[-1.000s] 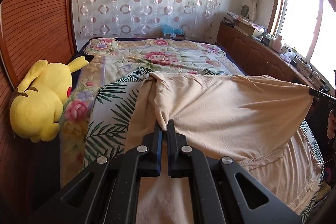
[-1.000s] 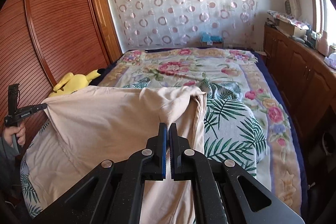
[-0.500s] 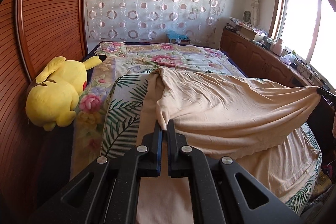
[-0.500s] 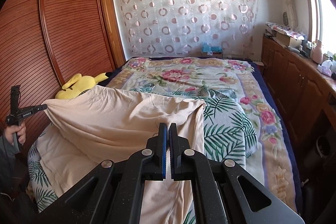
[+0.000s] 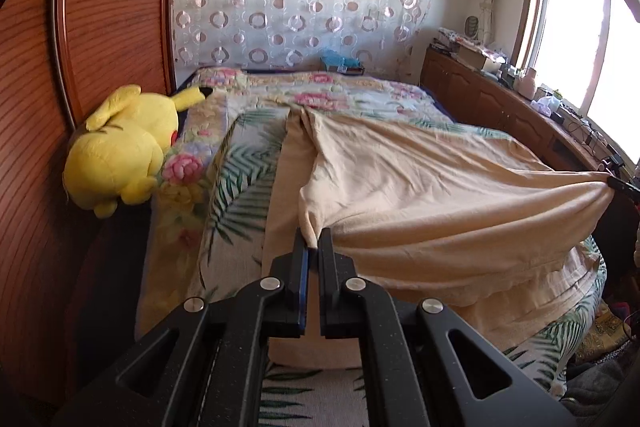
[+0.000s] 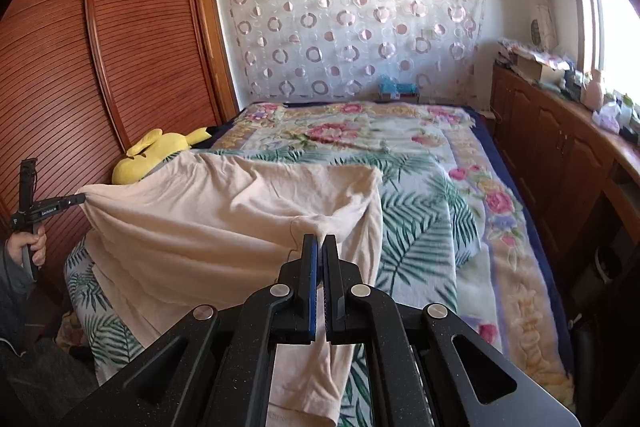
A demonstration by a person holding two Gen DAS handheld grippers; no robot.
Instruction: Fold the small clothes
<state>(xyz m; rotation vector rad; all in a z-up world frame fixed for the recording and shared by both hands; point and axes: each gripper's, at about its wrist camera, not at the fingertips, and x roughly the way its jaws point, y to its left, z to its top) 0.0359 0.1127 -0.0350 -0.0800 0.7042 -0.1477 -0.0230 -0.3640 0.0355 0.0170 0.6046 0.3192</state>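
A beige garment [image 5: 420, 187] lies spread over the near half of the bed, doubled back over itself. My left gripper [image 5: 313, 247] is shut on one corner of its upper layer. My right gripper [image 6: 320, 241] is shut on the other corner. The cloth [image 6: 208, 223] hangs taut between the two, lifted a little off the layer beneath. In the left wrist view the right gripper's tip [image 5: 620, 183] shows at the far right edge. In the right wrist view the left gripper [image 6: 78, 199] shows at the far left, held by a hand [image 6: 28, 247].
The bed carries a floral and palm-leaf quilt [image 6: 432, 195]. A yellow plush toy [image 5: 120, 151] lies at its left edge against a wooden wardrobe [image 6: 120, 67]. A wooden cabinet [image 5: 500, 107] with clutter runs along the right under a window.
Both grippers have drawn back toward the foot of the bed, pulling the garment's upper layer with them. More quilt shows beyond the fold. Both stay shut on the cloth.
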